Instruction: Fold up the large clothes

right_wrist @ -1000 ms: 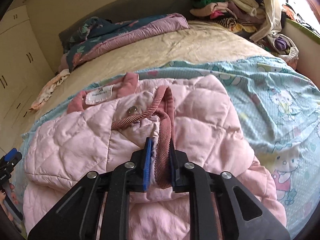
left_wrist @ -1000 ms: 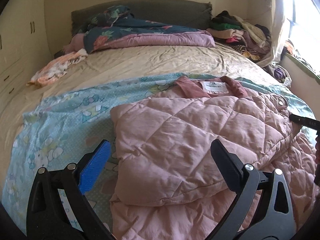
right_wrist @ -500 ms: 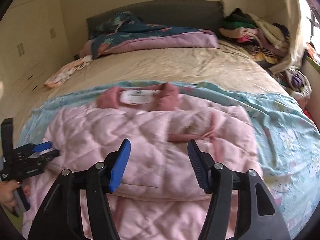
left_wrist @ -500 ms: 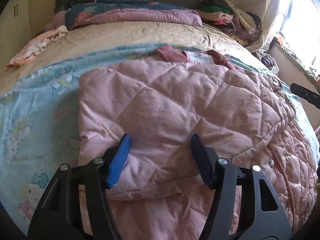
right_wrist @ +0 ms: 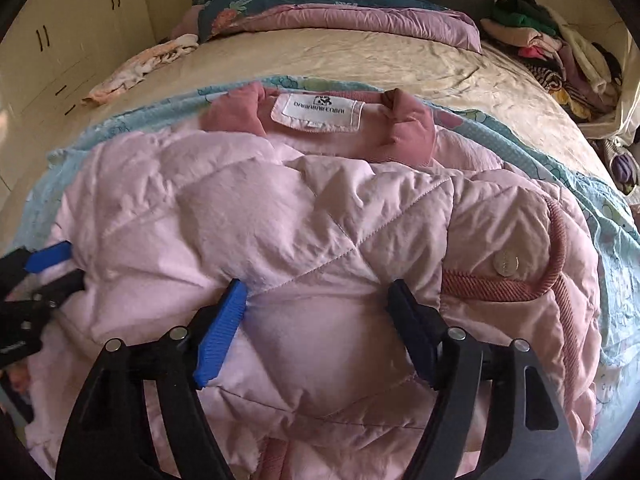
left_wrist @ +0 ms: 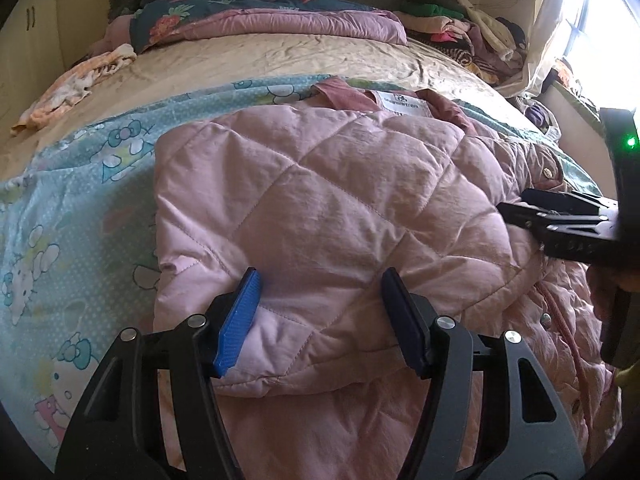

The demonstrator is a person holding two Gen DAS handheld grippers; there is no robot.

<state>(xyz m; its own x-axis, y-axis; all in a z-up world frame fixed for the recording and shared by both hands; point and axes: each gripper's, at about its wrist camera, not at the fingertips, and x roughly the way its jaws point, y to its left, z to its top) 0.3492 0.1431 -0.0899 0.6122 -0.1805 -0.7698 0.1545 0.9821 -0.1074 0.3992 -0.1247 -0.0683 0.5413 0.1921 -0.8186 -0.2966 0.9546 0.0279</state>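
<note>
Lying across the foreground, a pink quilted jacket (left_wrist: 320,208) rests on a blue cartoon-print sheet (left_wrist: 80,208) spread over the bed (left_wrist: 280,56). Its darker collar with a white label (right_wrist: 316,114) points toward 12 o'clock, and both sleeves are folded in over the body. The left gripper (left_wrist: 320,312) sits at 6 o'clock with its jaws spread wide, straddling the folded sleeve and clamping nothing. The right gripper (right_wrist: 316,316) likewise gapes wide over the padded fabric, gripping nothing; a ribbed cuff with a metal snap (right_wrist: 506,262) lies at its 3 o'clock. A heap of clothes (right_wrist: 552,48) sits at 2 o'clock.
</note>
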